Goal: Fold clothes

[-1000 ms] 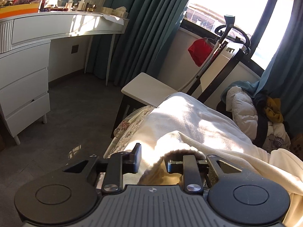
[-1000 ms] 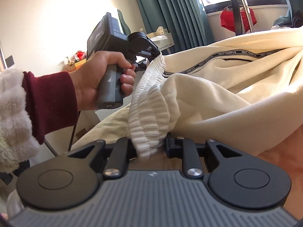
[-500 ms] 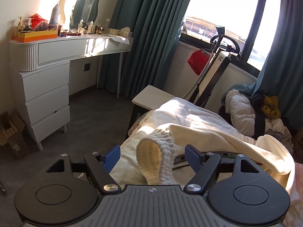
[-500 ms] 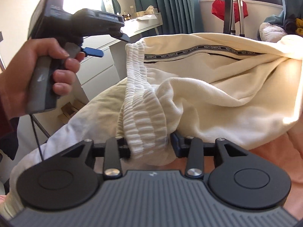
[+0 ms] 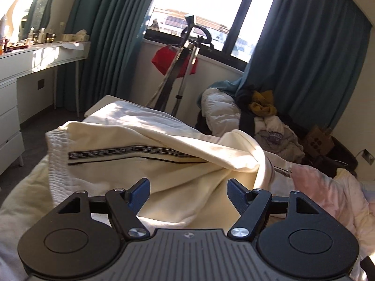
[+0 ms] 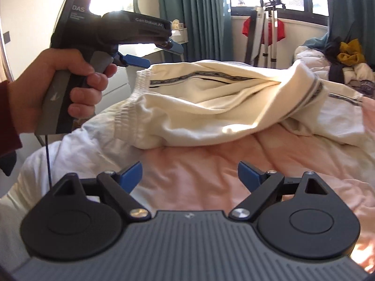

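My right gripper (image 6: 189, 175) has its jaws opening, blue pads spread wide, nothing between them, only the pink bedding (image 6: 211, 171) below. My left gripper (image 5: 188, 190) has its jaws closing a little but they stand well apart; cream cloth lies under and beyond the gap, and the pads do not press on it. In the right wrist view the left gripper (image 6: 153, 55) hangs above the waistband end, gripped at its handle by the person's hand (image 6: 54, 86) in a dark red sleeve (image 6: 7, 117).

The cream trousers (image 5: 164, 164) lie bunched on the bed, not held by either gripper. Ribbed elastic waistband (image 5: 57, 159) is at the left end in both views, with a black lettered stripe (image 5: 131, 152) running along the leg toward the right. The cloth is folded over itself with deep creases and one leg trails off to the right (image 6: 339, 98). White sheet (image 6: 70, 149) shows at the bed's left edge, under the waistband.

Containers: a brown paper bag (image 5: 318, 140) stands on the floor by the right curtain, contents not visible. Beside it is a loose heap of clothes (image 5: 262, 107), white, yellow and dark pieces; I cannot tell if they are in anything. The white dressing surface (image 5: 46, 53) at far left carries small bottles, too small to tell. A garment steamer stand (image 5: 187, 53) with a red cloth (image 5: 164, 58) stands under the window.
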{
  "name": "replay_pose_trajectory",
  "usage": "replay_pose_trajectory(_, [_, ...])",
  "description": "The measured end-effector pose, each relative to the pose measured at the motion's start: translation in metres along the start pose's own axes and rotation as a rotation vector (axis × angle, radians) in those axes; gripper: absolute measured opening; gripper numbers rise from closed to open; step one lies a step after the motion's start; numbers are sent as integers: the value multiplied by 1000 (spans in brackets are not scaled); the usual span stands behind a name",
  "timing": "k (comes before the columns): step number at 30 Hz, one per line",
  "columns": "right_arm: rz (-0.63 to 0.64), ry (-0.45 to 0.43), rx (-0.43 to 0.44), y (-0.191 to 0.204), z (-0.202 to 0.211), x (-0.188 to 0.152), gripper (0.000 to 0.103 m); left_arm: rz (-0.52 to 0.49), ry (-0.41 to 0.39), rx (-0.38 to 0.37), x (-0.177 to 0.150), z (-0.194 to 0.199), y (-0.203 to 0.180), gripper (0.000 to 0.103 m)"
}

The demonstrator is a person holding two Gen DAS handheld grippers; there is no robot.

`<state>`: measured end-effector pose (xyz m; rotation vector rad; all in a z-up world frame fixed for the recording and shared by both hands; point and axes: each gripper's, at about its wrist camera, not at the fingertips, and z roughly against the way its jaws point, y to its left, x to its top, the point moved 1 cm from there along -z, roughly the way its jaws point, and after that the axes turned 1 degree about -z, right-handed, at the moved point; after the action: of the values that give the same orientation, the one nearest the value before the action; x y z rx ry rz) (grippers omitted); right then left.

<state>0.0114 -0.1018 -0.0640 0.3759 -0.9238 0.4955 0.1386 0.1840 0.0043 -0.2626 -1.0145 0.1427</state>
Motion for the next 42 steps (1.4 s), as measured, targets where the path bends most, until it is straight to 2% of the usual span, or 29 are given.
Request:
replay_pose_trajectory(4, [-75,-37,-94,-53,40,-15,90,-26,56,-71,-13,-46,-54,72])
replay_pose_trajectory(7, [-214,-81,-131,-93,54,-29,90,-86,92,-79,-20,-84,-87,68])
replay_pose_trajectory(10, [-355,-90,-136,-127,51,-36,90,-127,111,-69,-24,-125,-111,67])
replay_pose_trajectory(11, [-382,-91,-124,-136,47,-37,90,-137,114,-63,-25,-139,-118,63])
replay_pose_trajectory(13, [-411,-87,-117,-151,34,-39,90,-131,143,-77,-24,-170,-125,43])
replay_pose_trajectory(15, [-431,-80,-118,-164,22,-43,90,-116,154,-72,-25,-193,-128,36])
replay_pose_trajectory(17, [-451,-74,-122,-176,9,-49,90,-121,156,-65,-24,-206,-132,10])
replay_pose_trajectory(19, [-475,-67,-119,-188,-2,-54,90,-139,150,-64,-23,-212,-137,4])
replay_pose_trajectory(24, [-512,-64,-111,-200,-20,-55,90,-210,81,-125,-27,-164,-152,2])
replay_pose_trajectory(27, [-510,-92,-112,-199,-17,-52,90,-220,32,-167,-37,-111,-159,2])
replay_pose_trajectory(32, [-490,-150,-118,-189,8,-48,90,-180,13,-201,-67,-36,-147,2])
replay_pose_trajectory(37, [-449,-215,-127,-169,38,-44,90,-139,57,-189,-106,11,-134,2])
replay_pose_trajectory(39, [-457,-234,-95,-163,46,-43,89,-91,132,-151,-112,17,-128,2])
replay_pose_trajectory(40, [-466,-244,-73,-160,50,-43,85,-16,168,-151,-114,20,-120,2])
replay_pose_trajectory(42, [-517,-258,-35,-160,54,-41,82,20,185,-137,-119,23,-109,2])
